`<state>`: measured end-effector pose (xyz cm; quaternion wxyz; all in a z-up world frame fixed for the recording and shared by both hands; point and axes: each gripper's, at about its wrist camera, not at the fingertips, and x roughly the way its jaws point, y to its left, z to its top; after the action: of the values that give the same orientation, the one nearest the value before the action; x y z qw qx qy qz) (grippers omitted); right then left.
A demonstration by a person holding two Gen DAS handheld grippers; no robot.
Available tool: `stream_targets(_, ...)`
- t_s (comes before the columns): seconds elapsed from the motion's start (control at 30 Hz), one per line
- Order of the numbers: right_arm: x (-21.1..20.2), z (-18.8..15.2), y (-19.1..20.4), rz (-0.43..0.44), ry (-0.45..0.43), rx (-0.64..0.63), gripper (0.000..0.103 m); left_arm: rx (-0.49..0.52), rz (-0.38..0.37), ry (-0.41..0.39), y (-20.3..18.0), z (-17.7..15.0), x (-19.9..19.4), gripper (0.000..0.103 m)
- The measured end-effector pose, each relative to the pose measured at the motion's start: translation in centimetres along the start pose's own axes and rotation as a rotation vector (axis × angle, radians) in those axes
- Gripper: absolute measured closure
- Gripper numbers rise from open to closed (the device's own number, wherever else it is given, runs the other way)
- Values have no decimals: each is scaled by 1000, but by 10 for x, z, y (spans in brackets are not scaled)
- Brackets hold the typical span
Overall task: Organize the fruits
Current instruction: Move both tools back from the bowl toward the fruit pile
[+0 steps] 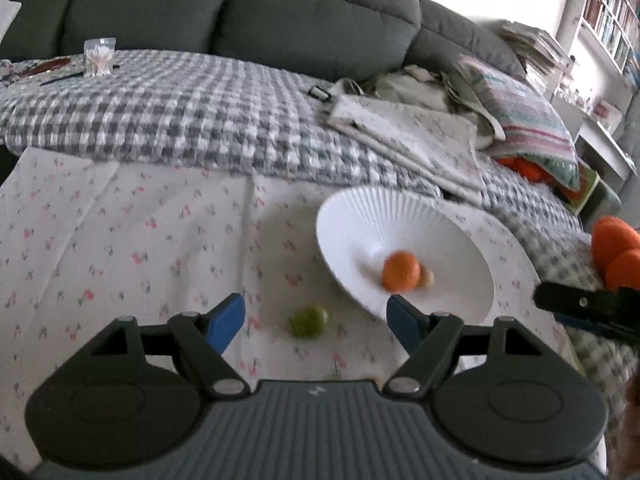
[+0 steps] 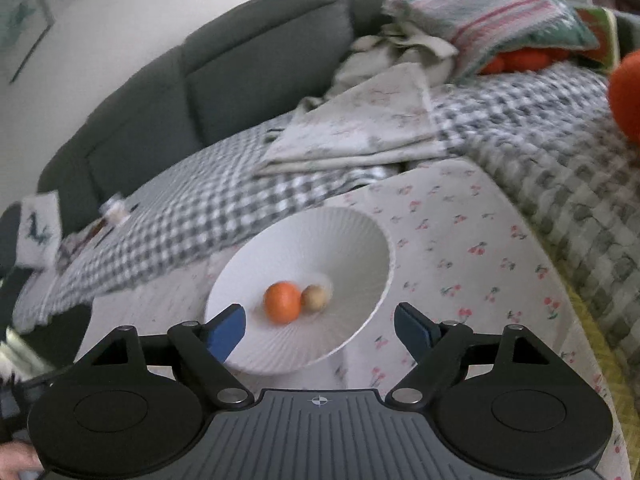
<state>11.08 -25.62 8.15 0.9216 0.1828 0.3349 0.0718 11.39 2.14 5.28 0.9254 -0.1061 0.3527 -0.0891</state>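
Note:
A white ribbed bowl (image 1: 360, 224) sits on the cherry-print cloth; it also shows in the right wrist view (image 2: 352, 240). Inside lie an orange fruit (image 1: 400, 271) (image 2: 282, 302) and a small tan fruit (image 1: 427, 278) (image 2: 316, 297), touching each other. A green fruit (image 1: 309, 321) lies on the cloth just left of the bowl, between the fingers of my left gripper (image 1: 316, 322), which is open and empty. My right gripper (image 2: 319, 330) is open and empty, hovering over the bowl's near rim. Its black tip shows in the left wrist view (image 1: 580, 304).
A grey sofa (image 1: 240, 8) carries a checked blanket (image 1: 180, 116), folded cloths (image 1: 408, 136) and a striped pillow (image 1: 524, 120). More orange fruits (image 1: 616, 252) sit at the right edge. A glass of sticks (image 1: 99, 57) stands at the back left.

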Motion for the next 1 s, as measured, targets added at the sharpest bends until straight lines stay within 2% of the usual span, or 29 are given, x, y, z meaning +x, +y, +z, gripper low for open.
stream_targets(0.3,-14,-27,38,1,33,-190,20,72,-11,64,-8,-37,-21,26)
stream_targets(0.53,-16,-36,44,18,89,-196,20,143,-16,81,-14,-57,-32,26)
stream_targets(0.8,-18,-59,57,13,134,-244,20,210,-73,134,-24,-76,-41,26)
stream_targets(1.0,-19,-61,45,2,142,-181,18,279,-93,151,-34,-92,-43,26)
